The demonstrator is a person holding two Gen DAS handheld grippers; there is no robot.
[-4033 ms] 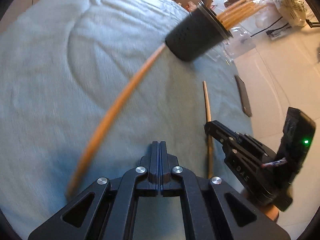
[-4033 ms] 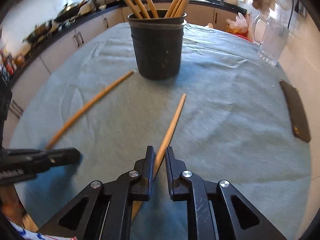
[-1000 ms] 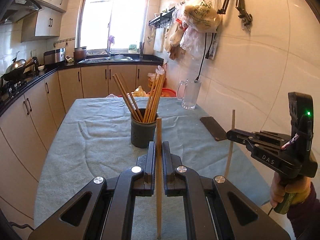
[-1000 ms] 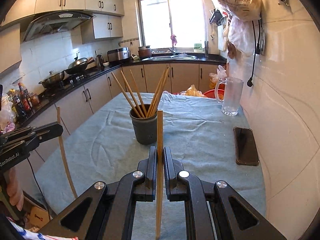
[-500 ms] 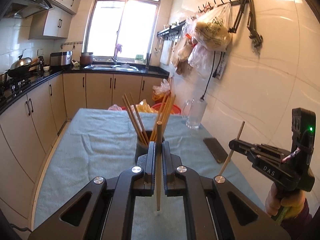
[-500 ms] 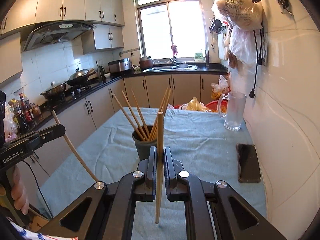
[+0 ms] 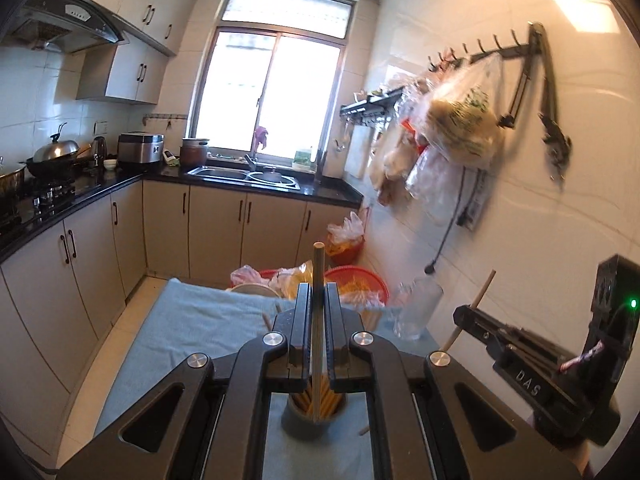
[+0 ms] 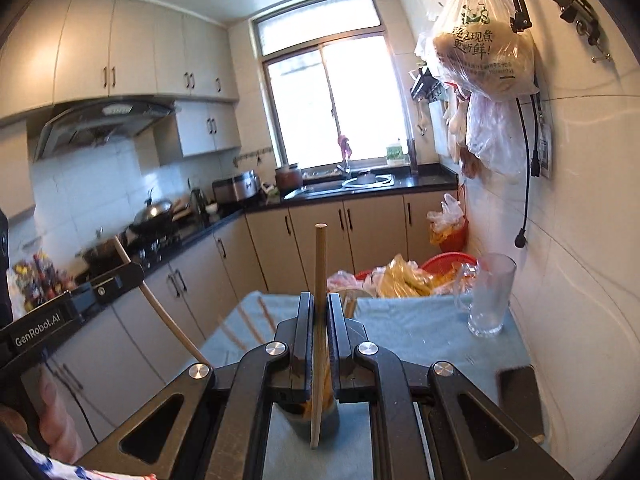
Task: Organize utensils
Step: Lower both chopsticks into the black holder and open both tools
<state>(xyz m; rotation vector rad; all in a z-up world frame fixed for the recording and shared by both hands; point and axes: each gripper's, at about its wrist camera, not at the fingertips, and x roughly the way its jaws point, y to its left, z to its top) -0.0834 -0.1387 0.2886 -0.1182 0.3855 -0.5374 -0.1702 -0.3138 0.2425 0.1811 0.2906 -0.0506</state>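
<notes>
Left gripper (image 7: 318, 320) clamping one wooden chopstick (image 7: 317, 332), jaws narrowed onto it, stick standing nearly upright with its lower tip hanging at the mouth of the dark holder (image 7: 314, 416). Whether that tip is touching the sticks already inside, cannot tell. Holder sitting on the blue-grey cloth of the table (image 7: 192, 332), just beneath the fingers, packed with more chopsticks leaning outward.

Right gripper (image 8: 319, 332) pinching a second chopstick (image 8: 319, 320) the same way, jaws narrowed around it, stick nearly vertical, lower end hanging over the dark holder (image 8: 316, 424) in front of its side. Seen from the left camera, the right tool sitting off to the right of the holder, its stick slanting.

Farther along the table, on the right, a clear glass mug (image 8: 490, 296) standing upright near the wall; a dark phone (image 8: 516, 392) lying flat nearer on that side. Beyond the table's far edge, red baskets (image 8: 452, 260) holding plastic bags. Far back, a sink (image 7: 244, 175) sitting under the window; bags hanging from wall hooks (image 8: 486, 52) on the right.
</notes>
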